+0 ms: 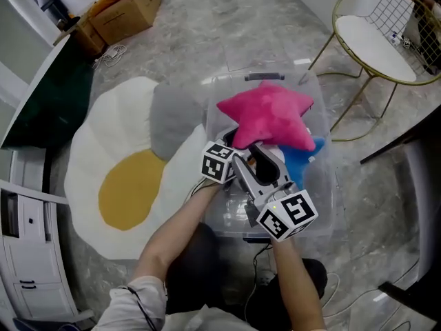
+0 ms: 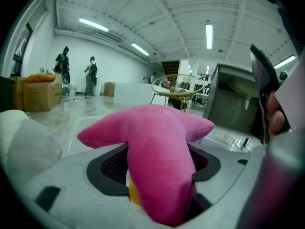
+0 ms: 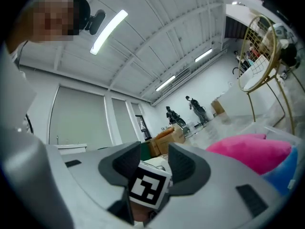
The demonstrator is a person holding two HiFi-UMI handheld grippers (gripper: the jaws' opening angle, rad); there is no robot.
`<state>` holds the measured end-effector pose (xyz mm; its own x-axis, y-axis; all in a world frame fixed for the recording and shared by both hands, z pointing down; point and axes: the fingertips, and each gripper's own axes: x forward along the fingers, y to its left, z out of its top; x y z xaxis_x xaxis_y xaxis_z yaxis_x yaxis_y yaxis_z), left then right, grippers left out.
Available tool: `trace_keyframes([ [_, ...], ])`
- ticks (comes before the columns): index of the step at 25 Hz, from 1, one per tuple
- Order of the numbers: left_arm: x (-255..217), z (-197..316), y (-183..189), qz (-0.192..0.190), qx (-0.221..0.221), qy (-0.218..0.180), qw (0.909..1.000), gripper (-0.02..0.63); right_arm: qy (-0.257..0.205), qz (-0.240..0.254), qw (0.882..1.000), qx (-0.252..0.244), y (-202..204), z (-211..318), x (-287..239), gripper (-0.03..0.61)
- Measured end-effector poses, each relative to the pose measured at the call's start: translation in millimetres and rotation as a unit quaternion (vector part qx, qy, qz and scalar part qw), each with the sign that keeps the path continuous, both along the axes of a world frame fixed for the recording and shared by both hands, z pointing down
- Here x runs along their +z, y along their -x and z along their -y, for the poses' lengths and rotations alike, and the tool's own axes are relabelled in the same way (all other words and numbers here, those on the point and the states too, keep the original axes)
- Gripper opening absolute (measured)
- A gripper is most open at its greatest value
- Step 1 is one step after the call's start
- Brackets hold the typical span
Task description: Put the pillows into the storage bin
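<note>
- Three pillows are in view: a pink star pillow (image 1: 270, 114), a blue pillow (image 1: 301, 163) and a grey pillow (image 1: 176, 119).
- The pink star pillow lies on top in the clear storage bin (image 1: 322, 209), spread across its far half, with one arm reaching toward the near edge.
- The blue pillow sits lower in the bin, under the pink one, against the wall on the right gripper's side.
- The grey pillow is outside the bin, just beside the wall on the left gripper's side, on the edge of a fried-egg rug (image 1: 103, 133).
- The left gripper (image 2: 155, 168) has its jaws wide apart. An arm of the pink star pillow hangs down between them, and one pad stands clear of the fabric.
- The right gripper (image 3: 153, 160) has its jaws apart and clamped on nothing. The left gripper's marker cube (image 3: 148, 187) shows in the gap.
- Both grippers are over the bin's near half, close together.
- A gold wire chair (image 1: 375, 40) stands beyond the bin's far corner, and a cardboard box (image 1: 127, 9) sits well apart on the floor.
</note>
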<state>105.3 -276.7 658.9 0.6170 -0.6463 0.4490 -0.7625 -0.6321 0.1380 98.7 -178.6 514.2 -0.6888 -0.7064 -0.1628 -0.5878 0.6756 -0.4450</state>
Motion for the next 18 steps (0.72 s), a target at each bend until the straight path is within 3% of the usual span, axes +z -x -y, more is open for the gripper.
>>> trace_keyframes([
  [7,-6,-6,16,0.065,-0.005,-0.032,0.9973,0.327,0.022,0.073,0.996,0.037,-45,23,-8,0.178],
  [13,-70,-10,49,-0.015,-0.044,-0.089,0.9949,0.327,0.047,0.059,0.991,0.107,-91,51,8,0.178],
  [18,-112,-17,57,-0.099,-0.082,-0.109,0.9858,0.325,0.081,0.025,0.989,0.121,-97,61,33,0.178],
])
